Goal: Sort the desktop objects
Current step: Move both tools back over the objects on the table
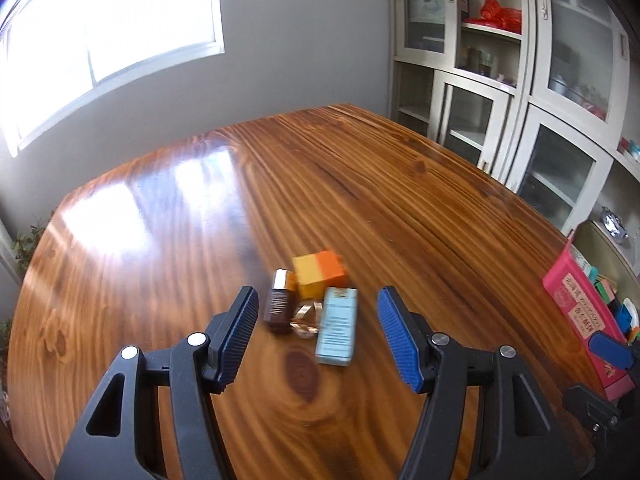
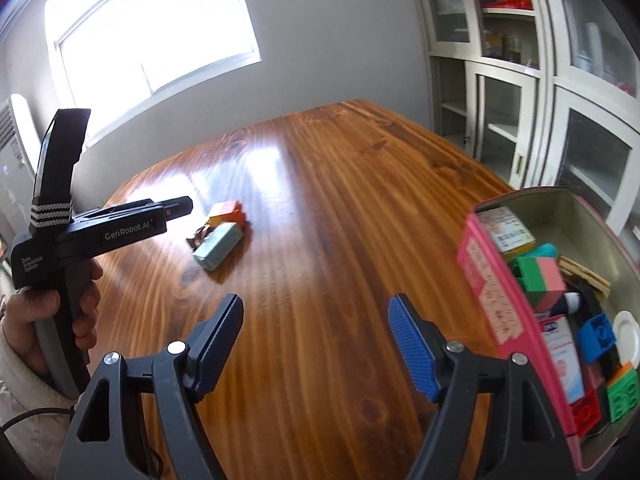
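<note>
Wooden table [image 1: 360,184], four small items, one tin [image 2: 496,312]

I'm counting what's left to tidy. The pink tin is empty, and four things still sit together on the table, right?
Not quite: the pink tin is not empty; the right wrist view shows boxes and toy bricks inside. Four things do sit together on the table.

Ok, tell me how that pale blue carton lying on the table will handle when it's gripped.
The pale blue carton looks like thin card, so probably light and liable to dent under a hard squeeze. Lying flat, it should slide rather than roll or tip. It lies close against the small bottles, so they may get nudged.
</note>
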`<state>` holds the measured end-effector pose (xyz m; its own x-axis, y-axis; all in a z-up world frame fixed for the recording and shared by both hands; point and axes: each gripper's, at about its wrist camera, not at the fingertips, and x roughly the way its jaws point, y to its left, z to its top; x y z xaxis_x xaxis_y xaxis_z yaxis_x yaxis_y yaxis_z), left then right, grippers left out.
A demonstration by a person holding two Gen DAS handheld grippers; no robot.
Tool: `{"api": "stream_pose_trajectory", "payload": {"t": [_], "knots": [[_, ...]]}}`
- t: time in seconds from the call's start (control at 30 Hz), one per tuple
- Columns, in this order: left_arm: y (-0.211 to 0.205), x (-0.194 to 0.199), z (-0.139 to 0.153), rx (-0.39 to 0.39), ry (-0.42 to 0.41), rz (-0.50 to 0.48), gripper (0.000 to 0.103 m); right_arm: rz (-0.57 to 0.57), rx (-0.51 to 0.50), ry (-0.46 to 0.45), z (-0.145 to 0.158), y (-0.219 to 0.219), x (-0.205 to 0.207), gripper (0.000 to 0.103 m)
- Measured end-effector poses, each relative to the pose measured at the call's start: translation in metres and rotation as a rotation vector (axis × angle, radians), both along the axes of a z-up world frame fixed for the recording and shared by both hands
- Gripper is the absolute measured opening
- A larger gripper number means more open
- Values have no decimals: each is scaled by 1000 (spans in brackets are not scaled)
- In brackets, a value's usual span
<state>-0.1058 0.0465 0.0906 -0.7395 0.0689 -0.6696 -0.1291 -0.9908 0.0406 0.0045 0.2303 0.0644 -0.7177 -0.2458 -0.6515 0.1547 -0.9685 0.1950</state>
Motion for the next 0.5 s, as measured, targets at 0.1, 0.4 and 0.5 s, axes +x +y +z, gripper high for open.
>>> {"api": "stream_pose_trajectory", "payload": {"t": [0.1,0.4,0.5], "knots": [[-20,-3,0,0,0,37,66,36,4,-2,-2,-14,-3,79],[-67,-28,-21,-11,-66,109,66,137,-21,-77,-16,-59,-39,79],[-74,-34,-27,-14,-89,115,66,167,-14,-100,-24,-78,-58,79]]}}
